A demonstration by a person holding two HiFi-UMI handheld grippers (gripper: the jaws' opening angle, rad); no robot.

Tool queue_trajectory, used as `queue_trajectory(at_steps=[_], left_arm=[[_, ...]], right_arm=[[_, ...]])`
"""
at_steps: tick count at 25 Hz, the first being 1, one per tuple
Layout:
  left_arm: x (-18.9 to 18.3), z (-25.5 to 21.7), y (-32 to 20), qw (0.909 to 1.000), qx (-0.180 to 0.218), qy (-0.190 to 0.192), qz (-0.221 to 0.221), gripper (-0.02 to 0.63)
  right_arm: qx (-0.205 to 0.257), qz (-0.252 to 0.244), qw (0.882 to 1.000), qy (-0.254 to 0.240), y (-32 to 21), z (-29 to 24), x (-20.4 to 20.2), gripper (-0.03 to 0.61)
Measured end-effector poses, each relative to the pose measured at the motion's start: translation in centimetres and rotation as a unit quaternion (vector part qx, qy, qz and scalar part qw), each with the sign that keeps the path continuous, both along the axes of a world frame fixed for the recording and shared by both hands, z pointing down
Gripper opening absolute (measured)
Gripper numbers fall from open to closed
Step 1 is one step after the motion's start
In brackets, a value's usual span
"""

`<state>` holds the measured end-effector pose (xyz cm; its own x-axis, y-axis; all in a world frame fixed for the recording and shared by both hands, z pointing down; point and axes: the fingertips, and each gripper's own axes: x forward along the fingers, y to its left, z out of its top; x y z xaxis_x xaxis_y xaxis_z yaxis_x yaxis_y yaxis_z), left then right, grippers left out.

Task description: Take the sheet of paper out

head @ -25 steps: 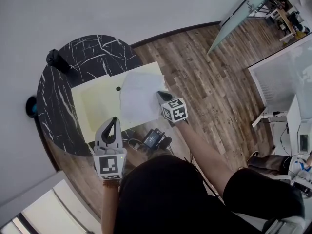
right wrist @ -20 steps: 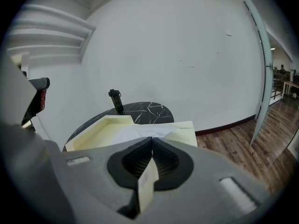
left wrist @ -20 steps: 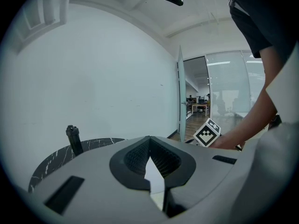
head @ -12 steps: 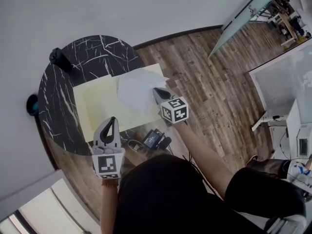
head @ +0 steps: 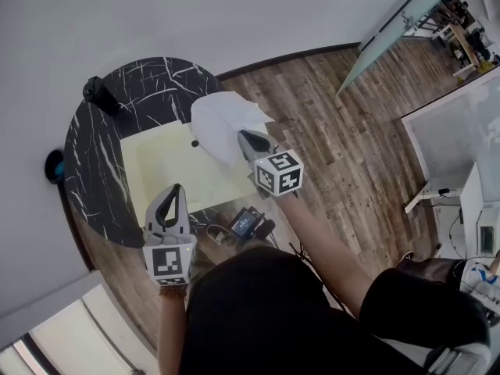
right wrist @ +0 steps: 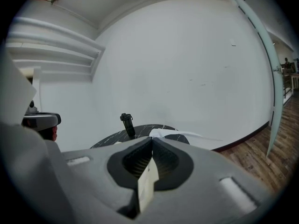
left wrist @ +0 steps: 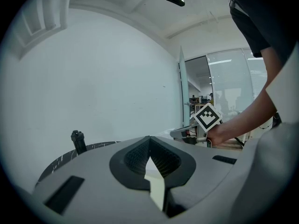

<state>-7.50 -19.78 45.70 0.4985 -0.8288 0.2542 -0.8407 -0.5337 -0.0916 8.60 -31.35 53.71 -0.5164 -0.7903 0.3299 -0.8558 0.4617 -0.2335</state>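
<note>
Round black marble table [head: 94, 155]; pale yellow flat folder [head: 168, 166] at its centre; white paper sheet [head: 223, 116] raised over the table's far right edge (limp). Right gripper [head: 244, 137] pinches the sheet, left gripper [head: 176, 190] clamps the folder's near edge. A snagged pull may tear the sheet.

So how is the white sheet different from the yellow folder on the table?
Pose: the white sheet is raised and curled above the table, while the yellow folder lies flat on it.
Size: the sheet looks smaller than the folder.
Holder: the right gripper pinches the sheet, and the left gripper pinches the folder's near edge.
Both are thin, and each is held in shut jaws.
</note>
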Motion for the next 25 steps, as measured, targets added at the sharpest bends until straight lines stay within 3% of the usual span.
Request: queue_trajectory(at_steps=[11,17,25], left_arm=[[-1.6,-2.2,-0.7,0.9995,0.028,-0.003,-0.013,-0.002],[-1.9,-4.6,-0.9,0.9988,0.029,0.009,-0.039,-0.002],[-2.2,-7.7,-1.2,0.997,0.069,-0.002,-0.034,-0.002]], right_arm=[[0.08,-0.026,0.995,-0.045,-0.6,-7.8,-2.9,0.0],[0.134,-0.036,0.988,-0.073,-0.1,-13.6,-4.1,-0.001],[0.19,-0.045,0.977,-0.084,1.2,-19.9,-6.1,-0.002]])
